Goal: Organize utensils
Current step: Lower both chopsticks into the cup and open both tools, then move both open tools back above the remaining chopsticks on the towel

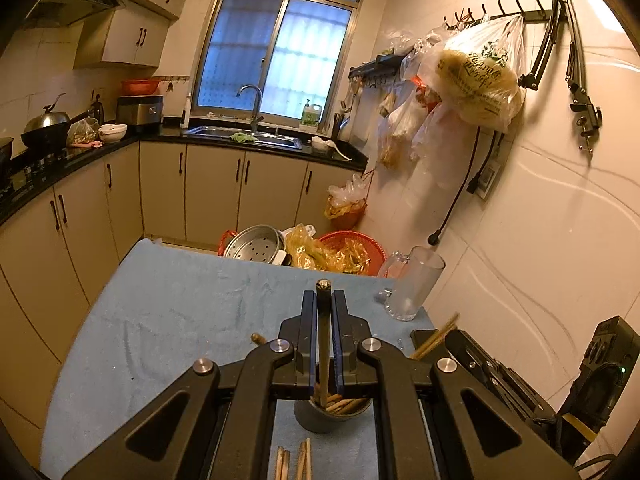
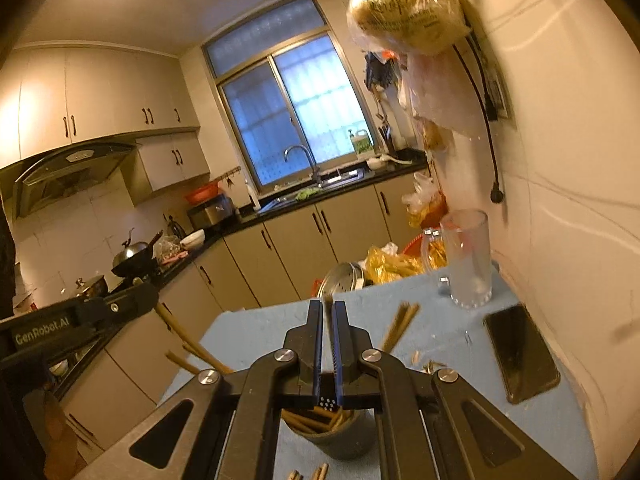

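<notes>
Nearest the left wrist camera, the left claw (image 1: 323,300) was seen closed on a single chopstick (image 1: 323,344), which stood nearly upright between the blue-edged pads, its dark tip above the fingertips and its lower end reaching into a dark cup (image 1: 332,414). That cup stood on the worktop (image 1: 168,312), which was covered with a blue cloth, and it was filled with more wooden chopsticks (image 1: 347,404). Four loose chopsticks (image 1: 294,462) were seen lying on the cloth just in front of the cup, at the bottom edge of the view.

In the right wrist view, the right claw (image 2: 327,314) was seen shut above the same cup (image 2: 344,436); whether anything thin was pinched between its pads could not be told. A pair of chopsticks (image 2: 400,324) was caught blurred beyond the right claw. A clear glass mug (image 2: 468,260) stood at the far corner of the worktop near the wall, and a dark phone (image 2: 520,360) lay flat beside it, nearer the camera.
</notes>
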Demonstrator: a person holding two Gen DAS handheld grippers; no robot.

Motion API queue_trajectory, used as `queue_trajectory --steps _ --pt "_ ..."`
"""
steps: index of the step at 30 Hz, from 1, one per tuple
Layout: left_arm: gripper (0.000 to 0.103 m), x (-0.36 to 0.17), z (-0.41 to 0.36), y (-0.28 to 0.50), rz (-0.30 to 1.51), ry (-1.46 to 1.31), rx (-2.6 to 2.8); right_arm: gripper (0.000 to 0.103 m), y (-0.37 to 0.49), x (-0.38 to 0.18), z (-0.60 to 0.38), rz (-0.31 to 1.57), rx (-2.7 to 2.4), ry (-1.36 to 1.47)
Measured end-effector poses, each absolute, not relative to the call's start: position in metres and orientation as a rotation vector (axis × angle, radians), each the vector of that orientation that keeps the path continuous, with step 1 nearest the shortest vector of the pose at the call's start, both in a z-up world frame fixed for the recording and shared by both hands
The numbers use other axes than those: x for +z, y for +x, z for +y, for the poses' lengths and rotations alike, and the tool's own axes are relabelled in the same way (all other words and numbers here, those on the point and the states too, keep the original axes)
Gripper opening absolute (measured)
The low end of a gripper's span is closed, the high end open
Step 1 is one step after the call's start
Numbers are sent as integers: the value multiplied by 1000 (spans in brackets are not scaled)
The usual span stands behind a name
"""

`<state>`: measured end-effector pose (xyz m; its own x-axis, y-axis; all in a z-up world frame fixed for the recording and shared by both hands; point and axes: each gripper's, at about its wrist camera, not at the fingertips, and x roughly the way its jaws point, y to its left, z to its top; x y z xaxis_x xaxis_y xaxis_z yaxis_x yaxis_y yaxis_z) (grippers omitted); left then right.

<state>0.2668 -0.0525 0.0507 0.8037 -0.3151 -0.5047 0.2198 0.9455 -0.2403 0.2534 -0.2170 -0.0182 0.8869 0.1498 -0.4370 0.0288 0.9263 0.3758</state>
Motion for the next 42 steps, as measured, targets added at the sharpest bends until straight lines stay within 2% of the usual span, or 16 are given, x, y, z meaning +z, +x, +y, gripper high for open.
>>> queue_trajectory --steps 7,9,10,11,12,15,16,18,26,42 --pt "10 47 -47 259 606 -161 -275 10 244 -24 -232 507 87 459" --pt "25 53 -39 247 593 -175 -290 13 235 -17 -235 507 87 478" --pt "43 55 -36 240 582 -177 -288 20 230 -12 -235 505 87 483" --pt "57 58 -31 232 568 -176 -280 23 222 -8 -236 502 91 488" --pt "59 61 -23 218 542 -170 -262 27 215 -5 -236 500 97 491" --pt "60 58 -4 187 549 -165 -233 41 184 2 -232 503 118 498" --pt "60 52 5 175 566 -176 -228 51 170 2 -229 509 128 497" --pt "60 36 20 153 608 -184 -212 59 144 -3 -219 529 145 475" --pt "60 -38 38 96 810 -156 -152 59 90 -57 -188 717 209 475" --pt "60 -30 32 41 737 -101 -123 59 40 -53 -163 700 232 419"
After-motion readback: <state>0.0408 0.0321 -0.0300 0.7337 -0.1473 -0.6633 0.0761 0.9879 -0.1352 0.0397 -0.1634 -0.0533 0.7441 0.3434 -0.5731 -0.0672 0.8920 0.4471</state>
